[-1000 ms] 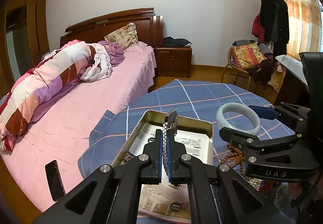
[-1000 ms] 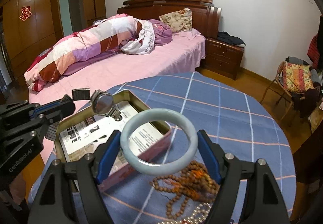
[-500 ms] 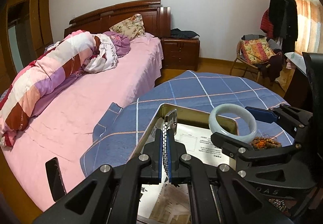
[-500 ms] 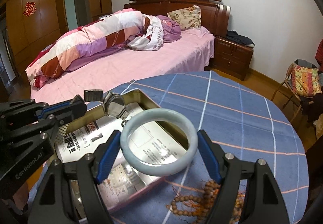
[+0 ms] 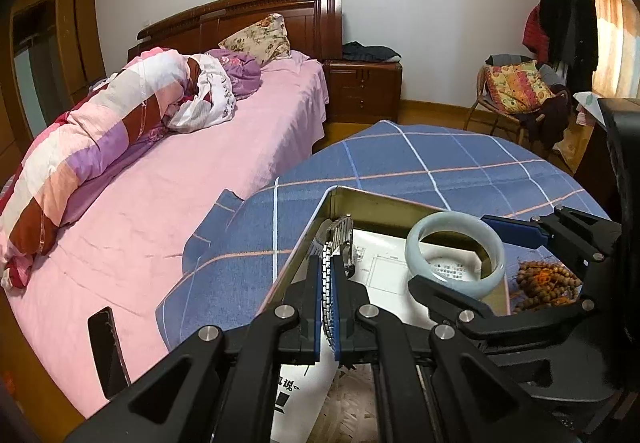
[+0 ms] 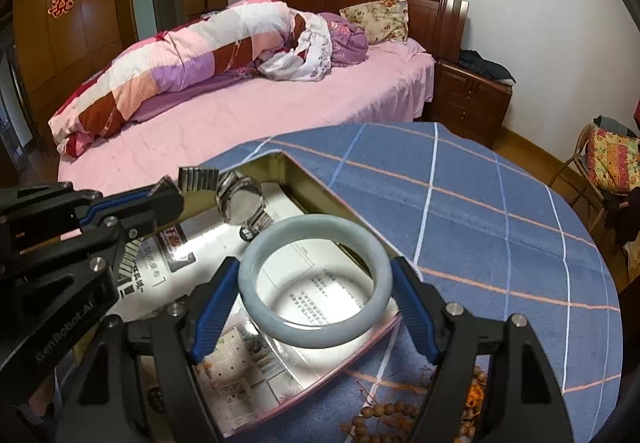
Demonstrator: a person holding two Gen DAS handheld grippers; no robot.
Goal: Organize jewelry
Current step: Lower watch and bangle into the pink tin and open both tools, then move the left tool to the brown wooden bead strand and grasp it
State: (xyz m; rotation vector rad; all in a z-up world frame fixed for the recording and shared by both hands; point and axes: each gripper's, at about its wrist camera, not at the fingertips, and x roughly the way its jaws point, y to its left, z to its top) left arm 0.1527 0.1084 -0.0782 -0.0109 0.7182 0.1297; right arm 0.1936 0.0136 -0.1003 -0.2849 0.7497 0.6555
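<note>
Left wrist view: my left gripper is pressed together, pinching the metal band of the wristwatch, which hangs over the near-left corner of the open tin box. My judgement: the placing step is in hand. The next move calls for lowering until the watch rests on the paper lining, then spreading the jaws. The box wall stands just left of the band; the tablecloth beyond lies open.

Right wrist view: my right gripper holds the pale jade bangle across its width, over the box near its right wall. Lower it clear of that rim. The wooden bead strings lie outside the box, below the gripper.
</note>
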